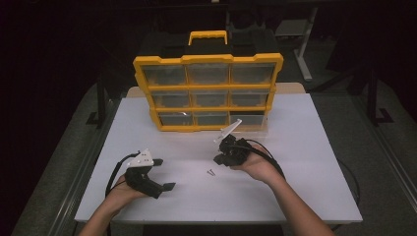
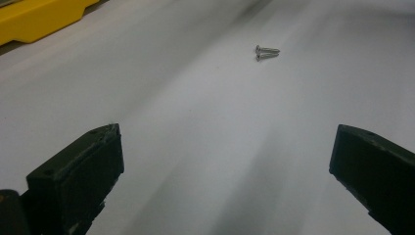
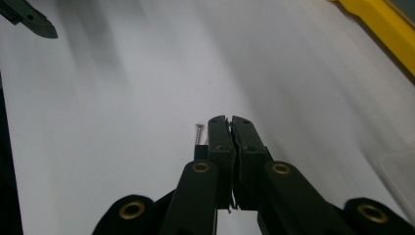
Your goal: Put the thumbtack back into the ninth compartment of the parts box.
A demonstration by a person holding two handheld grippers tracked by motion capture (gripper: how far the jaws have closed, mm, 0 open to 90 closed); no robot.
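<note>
- The white bench (image 1: 305, 162) is the biggest thing here, and it holds everything else.
- A yellow drawer box (image 1: 209, 91) with clear little drawers stands at the 12 o'clock end of the bench. It has a yellow handle on top.
- The left hand-held gripper (image 1: 164, 189) sits at about 8 o'clock on the bench. Its two black jaws are wide apart, with nothing between them.
- The right hand-held gripper (image 1: 217, 158) is near the middle of the bench, a little toward 4 o'clock. It is lifted and tipped down. Its jaws are pressed together, and I see nothing held in them.
- Two tiny screws (image 1: 211, 172) lie side by side on the bench, just under the tip of the right hand-held gripper, at its 6 o'clock. They are well apart from the left one, out at its 2 o'clock.
</note>
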